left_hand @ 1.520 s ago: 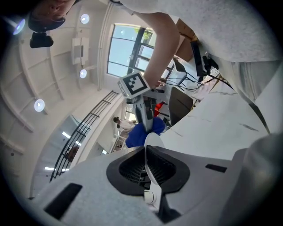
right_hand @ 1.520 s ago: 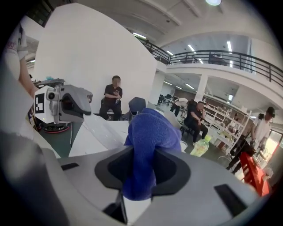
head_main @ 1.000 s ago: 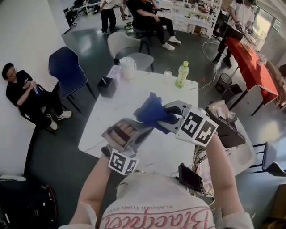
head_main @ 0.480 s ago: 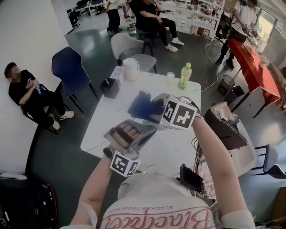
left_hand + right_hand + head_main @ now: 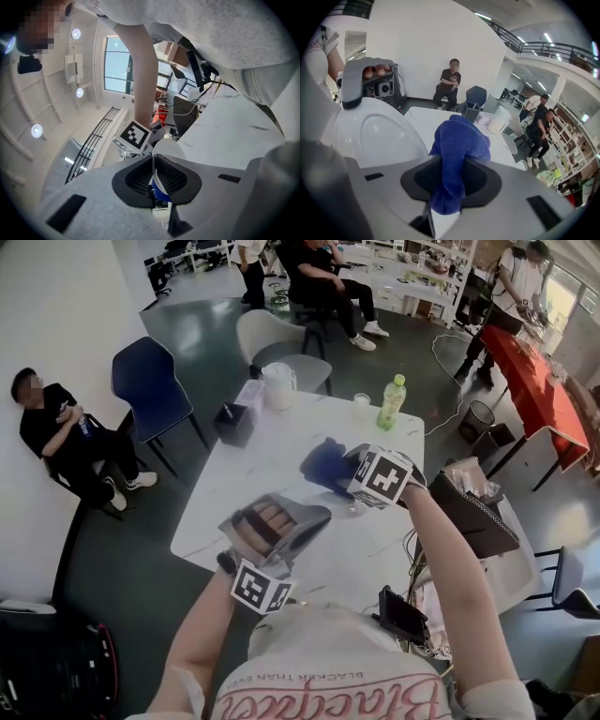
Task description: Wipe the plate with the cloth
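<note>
My left gripper [image 5: 317, 515] is held over the near part of the white table [image 5: 244, 493], shut on the rim of a white plate [image 5: 169, 151]. The plate stands edge-on between its jaws [image 5: 153, 176]. In the right gripper view the plate [image 5: 375, 136] shows its face at the left, with the left gripper [image 5: 370, 84] above it. My right gripper [image 5: 450, 183] is shut on a bunched blue cloth [image 5: 458, 143]. In the head view the cloth [image 5: 328, 463] hangs just beyond the left gripper and beside the right gripper's marker cube [image 5: 384, 476].
On the far part of the table stand a green bottle [image 5: 391, 401], a small cup [image 5: 362, 401], a white jug [image 5: 279, 385] and a black box [image 5: 234, 423]. A blue chair [image 5: 150, 390] and a seated person [image 5: 56, 432] are at the left, a brown bag [image 5: 473, 507] at the right.
My right gripper with the blue cloth has sunk lower, its marker cube now smaller and further from the camera. The left gripper with the plate has stayed put.
</note>
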